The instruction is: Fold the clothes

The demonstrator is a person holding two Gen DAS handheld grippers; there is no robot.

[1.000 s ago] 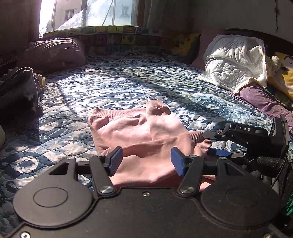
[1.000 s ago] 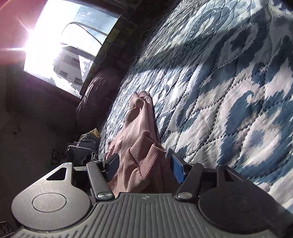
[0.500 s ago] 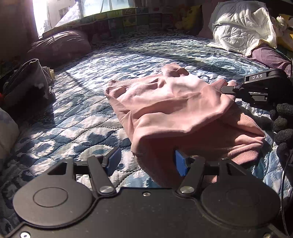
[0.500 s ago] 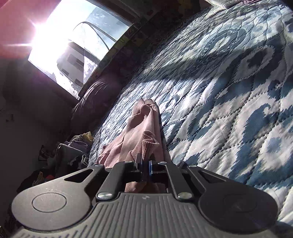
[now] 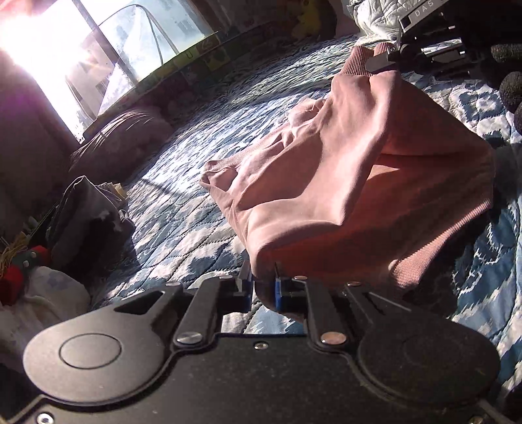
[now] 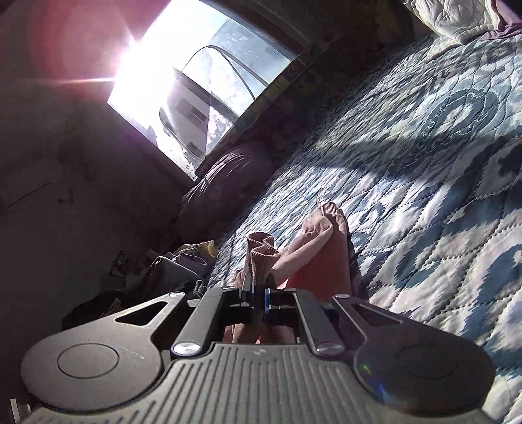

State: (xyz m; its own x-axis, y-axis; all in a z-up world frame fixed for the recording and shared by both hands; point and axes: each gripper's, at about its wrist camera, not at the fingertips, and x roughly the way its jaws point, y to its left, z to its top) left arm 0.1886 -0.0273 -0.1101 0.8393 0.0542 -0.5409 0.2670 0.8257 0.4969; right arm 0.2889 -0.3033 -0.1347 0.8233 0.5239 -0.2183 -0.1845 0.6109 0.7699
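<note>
A pink sweatshirt [image 5: 342,182] with ribbed cuffs lies partly lifted off the blue patterned quilt [image 5: 182,228]. My left gripper [image 5: 262,288] is shut on its near corner fold. In the left wrist view my right gripper [image 5: 380,62] pinches the ribbed hem at the upper right, holding that edge raised. In the right wrist view my right gripper [image 6: 257,293] is shut on the ribbed pink sweatshirt [image 6: 313,257], whose cloth bunches up between and beyond the jaws. The far part of the sweatshirt rests on the quilt [image 6: 440,182].
A dark purple cushion [image 5: 124,143] lies below the sunlit window [image 5: 98,65]. A heap of grey clothes [image 5: 88,215] sits at the bed's left edge, with red and white items [image 5: 19,277] nearer. A white quilted blanket [image 6: 456,16] is piled at the far right.
My left gripper went from open to shut on the sweatshirt's near corner. Both grippers have risen, lifting the near side of the sweatshirt off the quilt. The right gripper stayed shut on the hem.
</note>
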